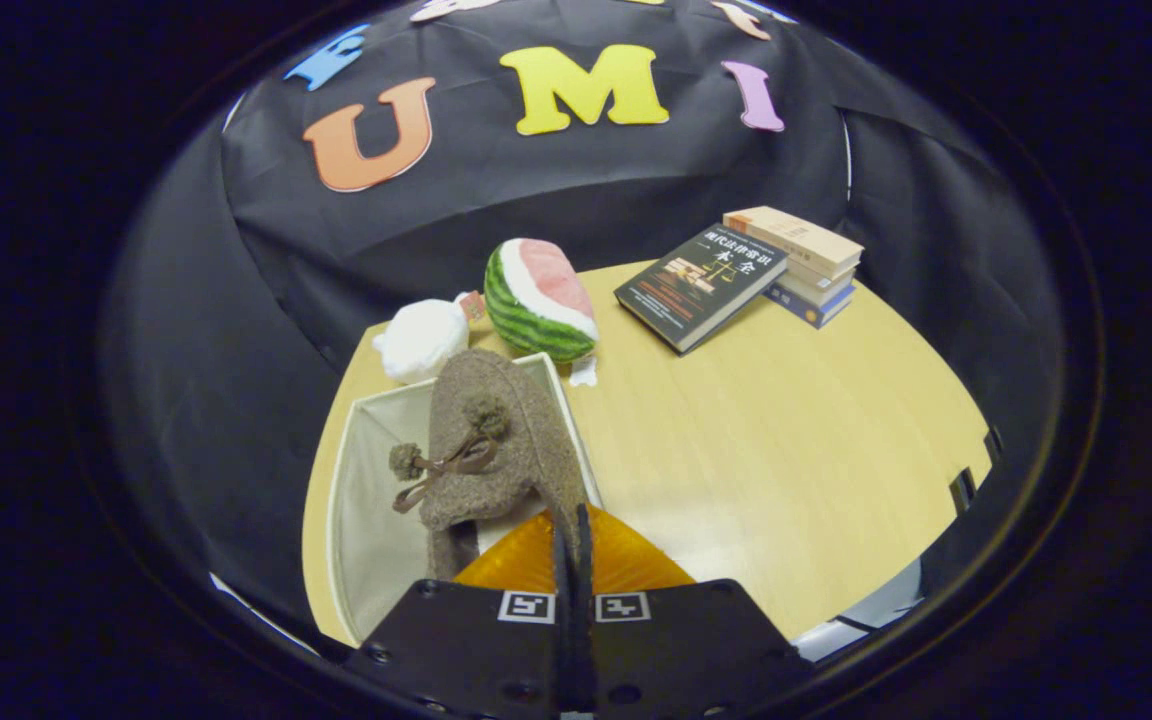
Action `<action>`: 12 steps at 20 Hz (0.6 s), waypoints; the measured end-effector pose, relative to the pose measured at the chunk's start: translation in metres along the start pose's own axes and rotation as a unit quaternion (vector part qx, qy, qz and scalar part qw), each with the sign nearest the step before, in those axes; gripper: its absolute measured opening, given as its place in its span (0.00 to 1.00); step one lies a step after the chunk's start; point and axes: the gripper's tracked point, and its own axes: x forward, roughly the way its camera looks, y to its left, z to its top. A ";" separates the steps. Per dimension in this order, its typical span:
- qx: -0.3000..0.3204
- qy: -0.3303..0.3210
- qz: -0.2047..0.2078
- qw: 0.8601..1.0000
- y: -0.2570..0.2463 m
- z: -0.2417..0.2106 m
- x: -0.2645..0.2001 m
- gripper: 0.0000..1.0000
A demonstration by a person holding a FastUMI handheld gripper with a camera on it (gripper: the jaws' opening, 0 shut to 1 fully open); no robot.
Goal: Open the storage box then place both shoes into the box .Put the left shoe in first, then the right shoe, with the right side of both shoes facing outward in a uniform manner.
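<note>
- Tongs (572, 535) first: my two black fingers are pressed flat together, with only a thin line between them. They seem to pinch the back edge of the brown shoe (496, 450), but the spot where they meet is hidden, so I cannot tell for sure.
- I see the shoe hanging just ahead of my fingers, tilted, with its toe pointing away from me. It is over the open storage box (361, 500), near the box's right wall. I cannot tell if it touches the bottom yet.
- I think the shoe is soft and light. It looks fuzzy, like felt, and it bends a bit where I hold it. It has a little brown bow with two fluffy balls on top.
- I judge the rim at the heel is the best place to grab. It is thin enough for my fingers to bite. The bow is a bad place, because it could pull loose.
- Being soft, the shoe may flop or twist when I let go, so I would set it low in the box first.
- The box is pale cloth with floppy walls. I think a bump could push a wall in.
- An orange thing (626, 565) sits right under my fingers. I cannot tell what it is.
- Beyond the box sit a white plush toy (421, 340) and a watermelon toy (541, 300), close to each other. Well apart from them lies a stack of books (801, 265) on the wooden table (786, 450).
</note>
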 end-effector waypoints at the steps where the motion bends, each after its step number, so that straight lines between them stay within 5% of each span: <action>1: -0.001 0.002 -0.006 1.000 0.001 -0.003 0.001 0.00; 12: 0.003 -0.019 0.000 1.000 0.006 0.001 0.003 0.12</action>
